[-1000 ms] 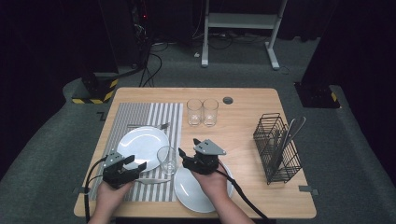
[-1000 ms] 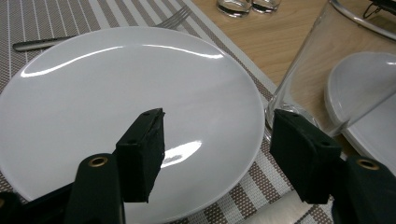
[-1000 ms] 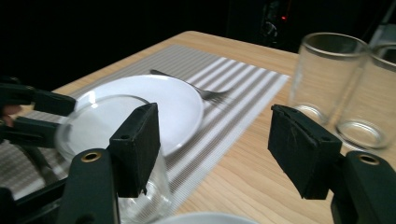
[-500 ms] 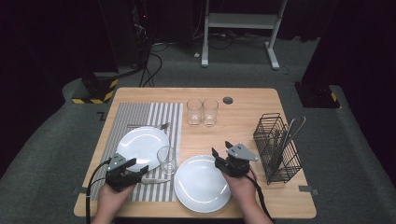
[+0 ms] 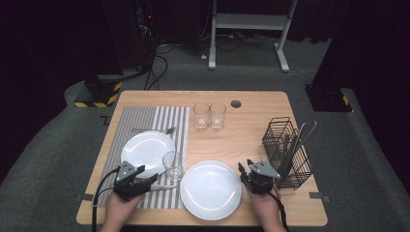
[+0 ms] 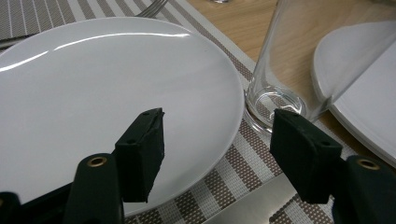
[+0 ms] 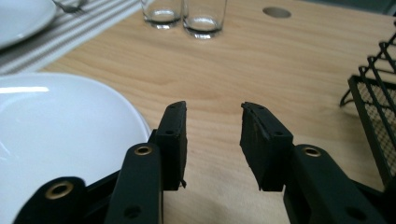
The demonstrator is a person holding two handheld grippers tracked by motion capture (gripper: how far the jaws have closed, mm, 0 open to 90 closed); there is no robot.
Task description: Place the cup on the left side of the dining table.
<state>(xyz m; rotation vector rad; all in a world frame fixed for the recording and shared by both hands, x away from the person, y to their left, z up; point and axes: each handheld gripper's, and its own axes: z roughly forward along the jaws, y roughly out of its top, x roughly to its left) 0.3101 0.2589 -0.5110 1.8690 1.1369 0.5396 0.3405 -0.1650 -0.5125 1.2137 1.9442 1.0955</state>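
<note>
Round white plate (image 5: 211,189) (glossy, empty)

I have both hands in from the near edge, each wrapped around its tool from behind. My left gripper (image 5: 138,175) sits low at the near left and points forward and a little to the right; its jaws stand wide apart with nothing pressed between the pads (image 6: 142,151). My right gripper (image 5: 247,169) sits at the near right, grey plate on top, pointing forward. Its jaws have just been closing and now stand partly apart, with nothing between them. A cable trails back from each tool along my forearm.
</note>
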